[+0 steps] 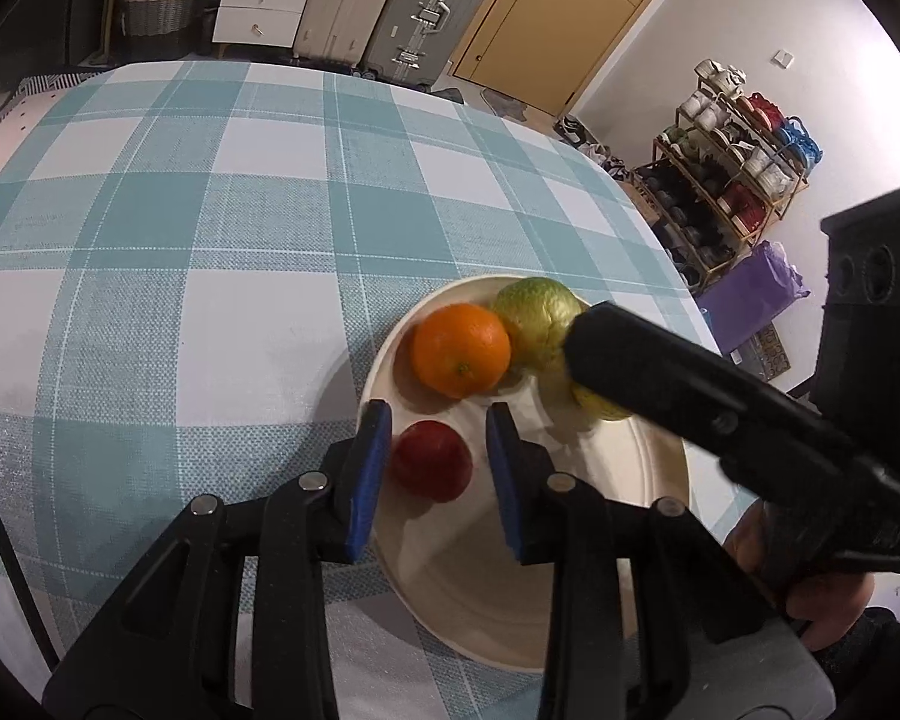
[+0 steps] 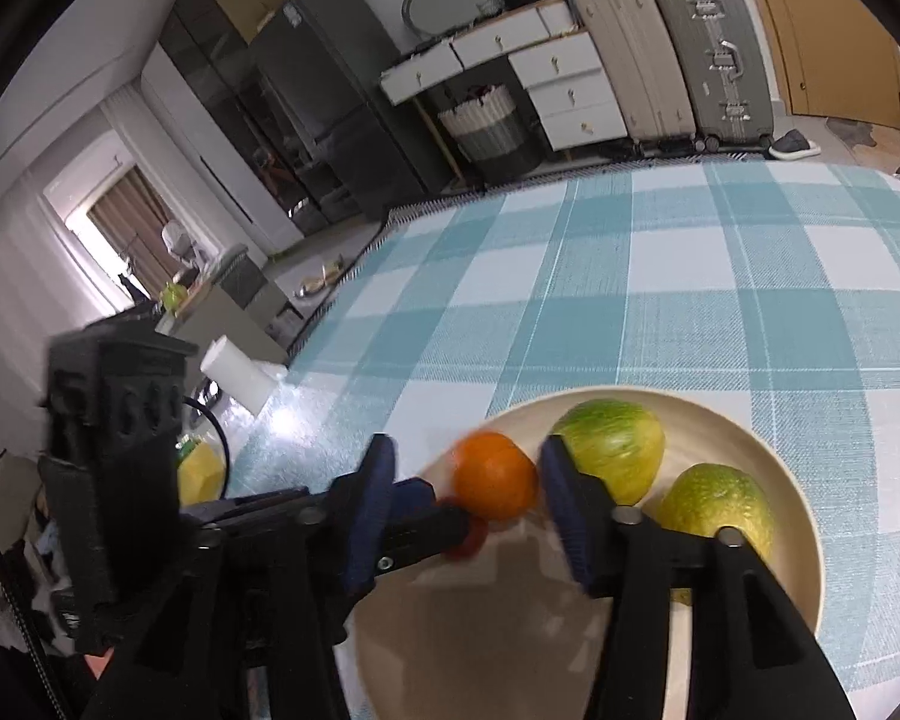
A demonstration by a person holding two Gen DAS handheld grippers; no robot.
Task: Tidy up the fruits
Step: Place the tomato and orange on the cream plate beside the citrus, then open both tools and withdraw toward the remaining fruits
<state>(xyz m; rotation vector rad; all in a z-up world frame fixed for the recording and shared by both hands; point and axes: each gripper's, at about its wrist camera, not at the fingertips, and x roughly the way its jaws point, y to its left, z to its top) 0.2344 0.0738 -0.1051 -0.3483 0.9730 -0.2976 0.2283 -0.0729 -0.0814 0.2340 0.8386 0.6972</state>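
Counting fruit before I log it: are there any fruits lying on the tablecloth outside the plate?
No, all four fruits sit on the plate.

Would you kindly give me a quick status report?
Left gripper open around red fruit. Right gripper open around orange. Both on plate. Nothing blocking.

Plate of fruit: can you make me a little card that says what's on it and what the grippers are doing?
Plate: cream, round, on the checked tablecloth
On it: orange, green fruit, second green fruit, red fruit
Left gripper: open, red fruit between its pads
Right gripper: open, orange between its pads
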